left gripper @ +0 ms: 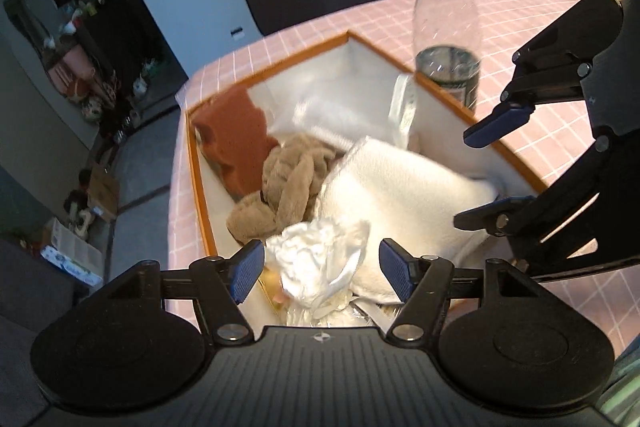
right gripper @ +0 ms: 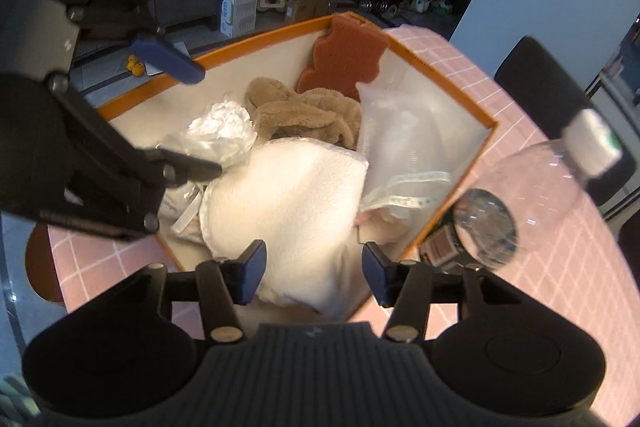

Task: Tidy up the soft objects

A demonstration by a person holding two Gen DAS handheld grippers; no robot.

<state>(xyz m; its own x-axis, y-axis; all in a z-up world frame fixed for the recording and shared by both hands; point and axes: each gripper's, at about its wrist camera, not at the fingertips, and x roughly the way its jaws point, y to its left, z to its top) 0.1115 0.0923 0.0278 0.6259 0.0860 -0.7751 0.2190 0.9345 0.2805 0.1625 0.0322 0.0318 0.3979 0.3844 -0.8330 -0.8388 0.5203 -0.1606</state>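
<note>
With both grippers, left gripper and right gripper, agape and empty: white towel, plush, sponge already boxed; bottle outside box, 1 o'clock.

Both grippers, jaws apart

Both grippers: matte black plastic. Left gripper & right gripper have a ribbed centre plate w/ small cross mark, two round side discs, silver pivot screws on the linkage arms, blue textured pads on the jaws.
</note>
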